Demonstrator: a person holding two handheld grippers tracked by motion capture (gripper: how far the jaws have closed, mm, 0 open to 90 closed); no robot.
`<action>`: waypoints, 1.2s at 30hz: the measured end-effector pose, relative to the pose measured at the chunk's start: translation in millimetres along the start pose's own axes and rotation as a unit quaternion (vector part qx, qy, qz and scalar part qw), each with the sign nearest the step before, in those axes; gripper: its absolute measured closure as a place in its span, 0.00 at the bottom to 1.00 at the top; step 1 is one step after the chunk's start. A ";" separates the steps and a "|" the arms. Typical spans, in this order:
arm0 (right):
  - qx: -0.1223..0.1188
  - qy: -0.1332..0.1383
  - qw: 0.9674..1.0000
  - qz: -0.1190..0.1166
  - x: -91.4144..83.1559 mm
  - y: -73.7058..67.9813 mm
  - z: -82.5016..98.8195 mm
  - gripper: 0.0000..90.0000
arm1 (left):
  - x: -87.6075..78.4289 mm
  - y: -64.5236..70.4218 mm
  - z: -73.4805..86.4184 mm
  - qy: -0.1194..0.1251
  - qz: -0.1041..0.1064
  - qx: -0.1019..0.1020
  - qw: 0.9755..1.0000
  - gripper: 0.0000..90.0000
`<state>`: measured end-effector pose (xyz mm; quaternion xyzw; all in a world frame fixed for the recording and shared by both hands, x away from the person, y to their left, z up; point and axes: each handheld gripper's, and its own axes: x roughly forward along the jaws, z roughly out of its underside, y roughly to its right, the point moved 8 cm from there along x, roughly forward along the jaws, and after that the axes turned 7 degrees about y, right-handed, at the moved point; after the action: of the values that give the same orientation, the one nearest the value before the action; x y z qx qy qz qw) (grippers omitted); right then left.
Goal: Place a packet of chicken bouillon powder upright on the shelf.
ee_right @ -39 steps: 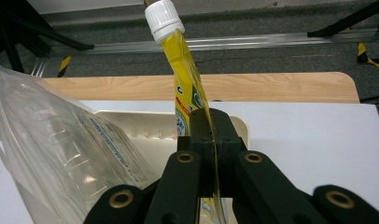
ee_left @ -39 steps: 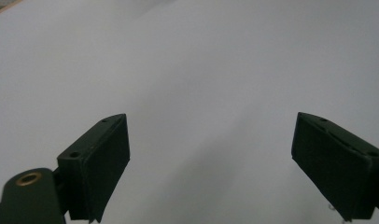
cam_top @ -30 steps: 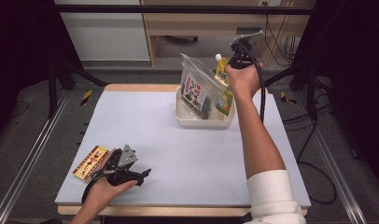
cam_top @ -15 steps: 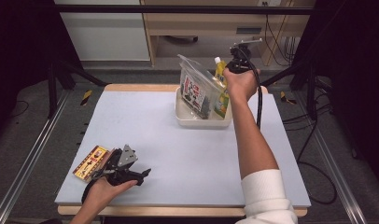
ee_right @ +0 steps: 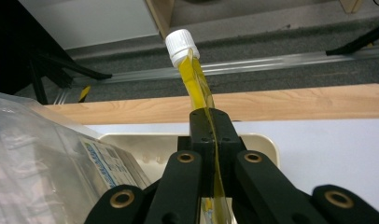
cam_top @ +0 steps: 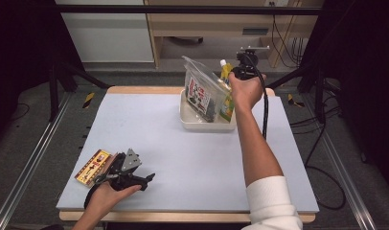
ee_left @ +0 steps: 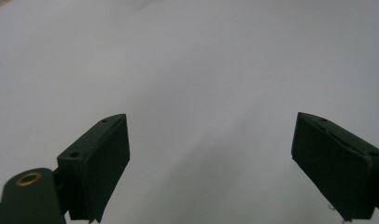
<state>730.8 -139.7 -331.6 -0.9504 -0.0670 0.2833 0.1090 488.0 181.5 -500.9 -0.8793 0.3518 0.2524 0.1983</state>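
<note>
Right gripper (ee_right: 211, 140) has its jaws clamped on the yellow pouch (ee_right: 199, 84), upright over the tub (cam_top: 192, 122) at 1 o'clock. It looks soft, floppy and slick, so grip near the cap (ee_right: 180, 44). Left gripper (ee_left: 215, 163) jaws spread, holding nothing.

Colours on the surface
Pouch (ee_right: 199, 84): translucent yellow, white cap. Tray (cam_top: 192, 122): cream. Bag (cam_top: 200, 91): clear, white label with red and black print. Packet (cam_top: 92, 166): yellow-orange with a dark red band. Surface (cam_top: 159, 134): pale grey-blue, wood edge. Both grippers (cam_top: 128, 175) (ee_right: 211, 140): black.
</note>
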 end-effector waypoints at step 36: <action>-0.039 0.080 0.995 -0.033 -1.6 3.1 25.5 1.00 | 3.2 3.7 0.3 0.000 0.003 0.000 1.000 0.12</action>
<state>715.5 -138.7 -352.3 -0.9709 -0.1005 0.1994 0.0861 487.2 177.5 -503.6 -0.8783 0.3543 0.2531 0.1976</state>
